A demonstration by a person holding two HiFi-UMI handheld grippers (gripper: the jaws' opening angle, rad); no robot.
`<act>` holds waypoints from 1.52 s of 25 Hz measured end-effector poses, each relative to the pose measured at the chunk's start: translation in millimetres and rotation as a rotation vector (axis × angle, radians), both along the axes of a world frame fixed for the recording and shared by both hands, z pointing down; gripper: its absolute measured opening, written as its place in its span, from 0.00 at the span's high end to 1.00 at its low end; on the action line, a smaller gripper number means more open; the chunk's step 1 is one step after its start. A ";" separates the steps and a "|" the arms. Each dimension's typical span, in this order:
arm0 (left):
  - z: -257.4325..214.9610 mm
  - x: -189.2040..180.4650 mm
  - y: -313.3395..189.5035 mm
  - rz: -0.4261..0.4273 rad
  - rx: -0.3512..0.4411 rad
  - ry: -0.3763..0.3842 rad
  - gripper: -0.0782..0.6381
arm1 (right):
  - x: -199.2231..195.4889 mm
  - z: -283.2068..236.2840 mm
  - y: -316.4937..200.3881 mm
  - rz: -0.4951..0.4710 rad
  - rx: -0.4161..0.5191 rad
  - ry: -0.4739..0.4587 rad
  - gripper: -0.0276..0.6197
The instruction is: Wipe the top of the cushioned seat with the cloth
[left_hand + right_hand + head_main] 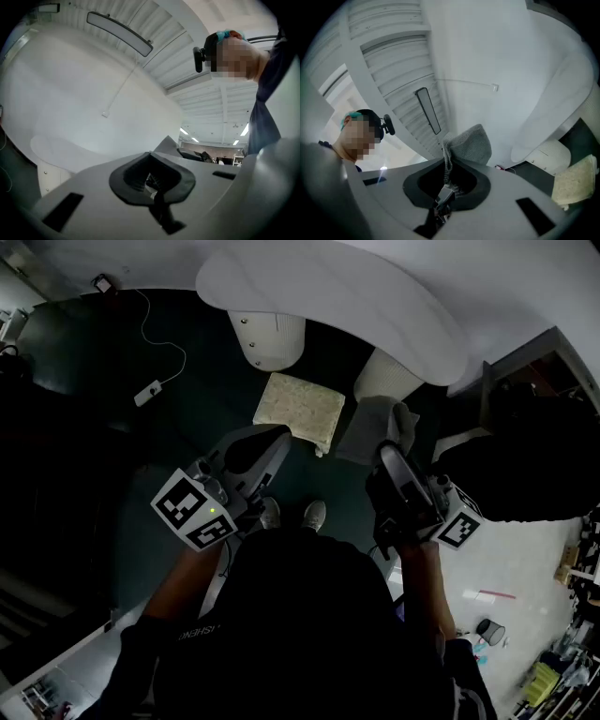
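Nearest me, the right gripper (392, 460) has its jaws clamped on the grey knitted cloth (471, 143), just right of the pale square cushioned seat (300, 409). The left gripper (267, 442) has its jaws together, empty. I judge wiping is not yet begun: next, lower the cloth onto the seat's top.

The dark teal floor (187, 437) carries the cushioned seat (300, 407). White pedestals (267, 338) stand at the seat's eleven and two o'clock. A power strip (148, 393) with its cable (161, 334) lies at nine o'clock.
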State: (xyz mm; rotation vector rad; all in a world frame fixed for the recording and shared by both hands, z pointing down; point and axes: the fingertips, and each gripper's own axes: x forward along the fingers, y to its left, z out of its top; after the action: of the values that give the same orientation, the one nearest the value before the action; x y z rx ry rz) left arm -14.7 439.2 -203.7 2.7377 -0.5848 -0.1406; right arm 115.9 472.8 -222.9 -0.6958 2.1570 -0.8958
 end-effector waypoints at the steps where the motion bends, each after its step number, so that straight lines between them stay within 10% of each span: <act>1: 0.8 0.0 -0.4 0.000 0.000 0.000 0.88 | -0.7 -1.2 -0.8 0.002 0.001 -0.001 0.91; 38: 23.2 46.7 -32.2 -0.075 -0.038 -0.017 0.88 | 53.2 29.6 -36.1 -0.036 -0.050 0.025 0.91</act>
State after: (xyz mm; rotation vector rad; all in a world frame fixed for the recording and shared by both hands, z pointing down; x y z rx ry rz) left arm 32.0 407.0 -180.5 2.6842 -0.6881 -0.1229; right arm 169.2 436.7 -193.4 -0.6976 2.1818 -0.9680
